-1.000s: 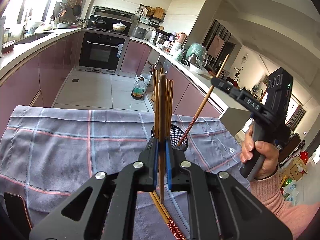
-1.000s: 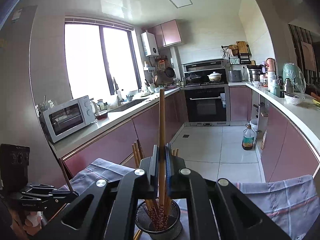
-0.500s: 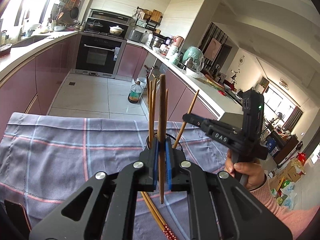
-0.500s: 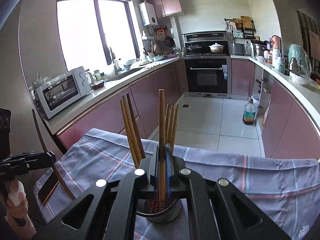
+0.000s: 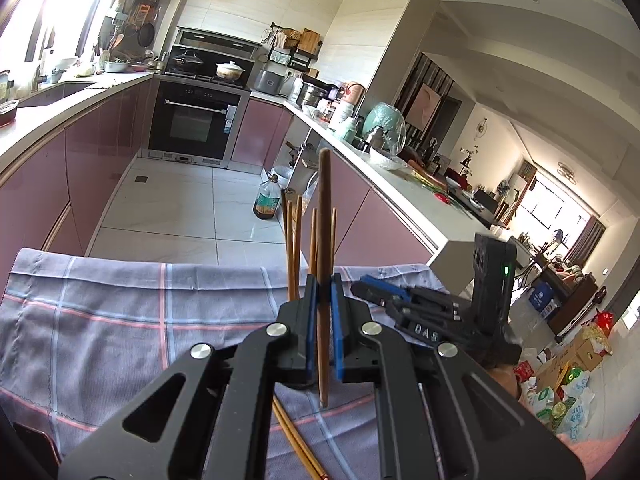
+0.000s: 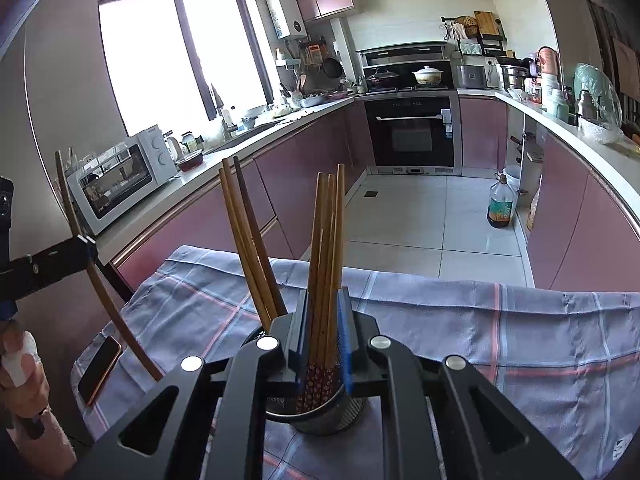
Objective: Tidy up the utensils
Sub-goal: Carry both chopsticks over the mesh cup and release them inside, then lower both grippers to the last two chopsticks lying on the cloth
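Now the left claw (image 5: 323,334) pinched one chopstick (image 5: 322,264) above the tabletop; the right claw (image 6: 323,336), marked "DAS", was opening around chopsticks standing in the holder (image 6: 320,414), seven counted.

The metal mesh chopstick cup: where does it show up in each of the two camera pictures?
Left wrist view: almost wholly hidden behind the left gripper; only the chopsticks standing in it rise above the fingers.
Right wrist view: metal mesh cup low in the centre, just past the right gripper.
Shared landmark: the black oven.
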Available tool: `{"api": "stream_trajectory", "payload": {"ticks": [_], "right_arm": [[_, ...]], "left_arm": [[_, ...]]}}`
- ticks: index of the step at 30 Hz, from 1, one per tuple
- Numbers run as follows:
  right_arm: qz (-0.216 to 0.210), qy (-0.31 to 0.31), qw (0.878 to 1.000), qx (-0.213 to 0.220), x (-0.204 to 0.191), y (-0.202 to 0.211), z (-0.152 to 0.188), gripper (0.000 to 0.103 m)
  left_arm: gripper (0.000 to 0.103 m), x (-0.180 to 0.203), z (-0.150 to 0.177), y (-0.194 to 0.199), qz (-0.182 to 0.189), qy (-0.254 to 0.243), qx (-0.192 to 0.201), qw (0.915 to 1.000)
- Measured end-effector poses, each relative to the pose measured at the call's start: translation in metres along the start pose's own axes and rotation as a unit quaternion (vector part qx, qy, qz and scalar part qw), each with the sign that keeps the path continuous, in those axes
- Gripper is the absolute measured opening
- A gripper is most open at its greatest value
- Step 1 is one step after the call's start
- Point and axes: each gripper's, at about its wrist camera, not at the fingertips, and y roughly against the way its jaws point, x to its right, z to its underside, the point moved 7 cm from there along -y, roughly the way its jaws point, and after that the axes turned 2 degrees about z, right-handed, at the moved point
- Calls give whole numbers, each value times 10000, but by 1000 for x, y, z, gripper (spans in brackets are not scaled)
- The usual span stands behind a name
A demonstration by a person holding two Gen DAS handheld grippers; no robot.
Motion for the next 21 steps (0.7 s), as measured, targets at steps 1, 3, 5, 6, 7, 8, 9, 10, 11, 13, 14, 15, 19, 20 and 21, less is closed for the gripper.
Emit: {"api": "stream_trajectory", "payload": {"ticks": [1,3,5,6,7,8,9,10,11,13,14,15,19,20,21], "right_arm": [[-23,7,10000,4,0,2,2,17],[-51,-9,10000,50,2,7,4,17],[-85,-37,9999,69,3,11,7,17],[-98,-65,9999,77,5,13,9,17],[-121,-73,9999,67,5,14,11,17],[-131,-79,9999,67,5,16,13,17],[-132,-95,9998,69,6,17,15,17],[-156,-94,9998,40,6,17,18,17],[-177,-86,9998,12,5,17,20,17],[-207,-100,9997,-28,5,17,26,18],[-249,-100,9996,-71,4,16,30,18],[-266,-115,9995,-93,4,15,33,18],[-295,-138,9993,-161,4,15,42,18],[-323,-148,9992,-175,4,15,43,18],[-321,-158,9992,-176,4,15,44,18]], "left_arm": [[7,1,-4,0,8,-7,38,10000],[7,4,-12,0,0,-51,118,9999],[7,5,-21,0,-20,-81,201,9998],[7,6,-25,-1,-19,-91,227,9997],[7,7,-27,-1,-24,-103,251,9996],[7,7,-31,-3,-69,-110,282,9995],[7,7,-33,-4,-118,-140,297,9994],[7,7,-35,-6,-166,-160,306,9993],[7,8,-37,-7,-161,-154,300,9993],[7,9,-40,-13,-171,-145,261,9994],[7,9,-40,-16,-179,-144,241,9994],[7,10,-41,-18,-183,-147,223,9995],[7,10,-41,-24,-259,-151,199,9994],[7,8,-43,-25,-259,-142,180,9994],[7,7,-42,-27,-280,-134,144,9994]]}}
